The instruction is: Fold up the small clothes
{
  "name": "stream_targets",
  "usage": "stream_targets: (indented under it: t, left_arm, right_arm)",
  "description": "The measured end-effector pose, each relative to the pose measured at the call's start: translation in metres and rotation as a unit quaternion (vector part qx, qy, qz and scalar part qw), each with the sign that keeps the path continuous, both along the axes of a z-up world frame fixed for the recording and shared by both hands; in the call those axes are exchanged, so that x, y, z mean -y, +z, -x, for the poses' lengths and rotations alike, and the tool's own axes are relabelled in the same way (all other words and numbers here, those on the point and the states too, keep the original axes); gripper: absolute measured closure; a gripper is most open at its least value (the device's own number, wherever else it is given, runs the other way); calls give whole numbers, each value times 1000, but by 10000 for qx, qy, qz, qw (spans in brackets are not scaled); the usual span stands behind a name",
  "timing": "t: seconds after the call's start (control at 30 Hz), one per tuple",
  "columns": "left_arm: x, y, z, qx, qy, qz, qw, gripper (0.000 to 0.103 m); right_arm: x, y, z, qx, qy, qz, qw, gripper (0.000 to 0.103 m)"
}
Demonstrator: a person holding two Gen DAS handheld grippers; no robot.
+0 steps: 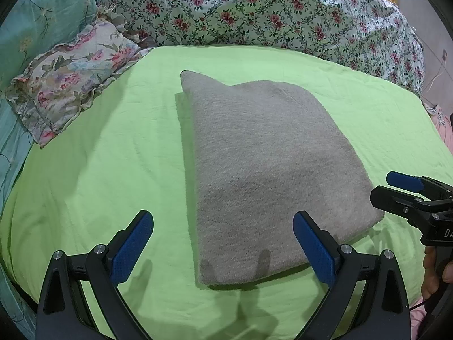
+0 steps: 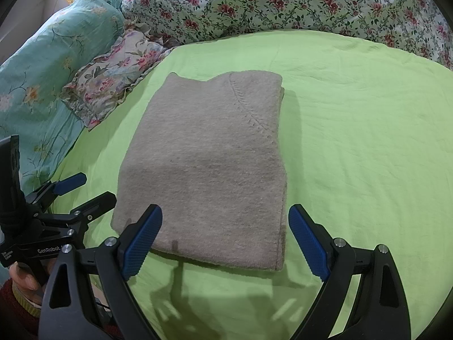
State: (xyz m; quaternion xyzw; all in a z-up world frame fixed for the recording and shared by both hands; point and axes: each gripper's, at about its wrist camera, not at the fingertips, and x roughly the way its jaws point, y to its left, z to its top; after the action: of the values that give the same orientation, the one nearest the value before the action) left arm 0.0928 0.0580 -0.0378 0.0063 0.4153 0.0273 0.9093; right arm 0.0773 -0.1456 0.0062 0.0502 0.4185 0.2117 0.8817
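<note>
A grey knitted garment lies folded into a thick rectangle on the lime green sheet; it also shows in the right wrist view. My left gripper is open and empty, held just above the garment's near edge. My right gripper is open and empty, over the garment's near right corner. The right gripper also shows at the right edge of the left wrist view. The left gripper shows at the left of the right wrist view.
A frilled floral pillow lies at the sheet's far left. A floral quilt is heaped along the back. A teal quilt lies on the left. Pink fabric shows at the right edge.
</note>
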Motion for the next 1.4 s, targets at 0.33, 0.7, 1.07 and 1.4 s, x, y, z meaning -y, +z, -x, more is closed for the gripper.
stream_targets:
  t: [0.33, 0.7, 1.07, 1.4]
  left_arm:
    - [4, -1, -5, -3, -36, -13, 10000, 3]
    - [2, 1, -12, -26, -47, 9, 10000, 3]
    - [-3, 5, -27, 35, 113, -5, 9999, 3]
    - [-1, 8, -23, 112, 113, -144, 9998, 3]
  right_arm:
    - [-2, 0, -3, -8, 8, -13, 10000, 12]
    - [-1, 6, -12, 60, -26, 60, 10000, 12]
    - [-3, 5, -33, 28, 24, 42, 10000, 12]
    - [-9, 7, -33, 44, 80, -28, 10000, 12]
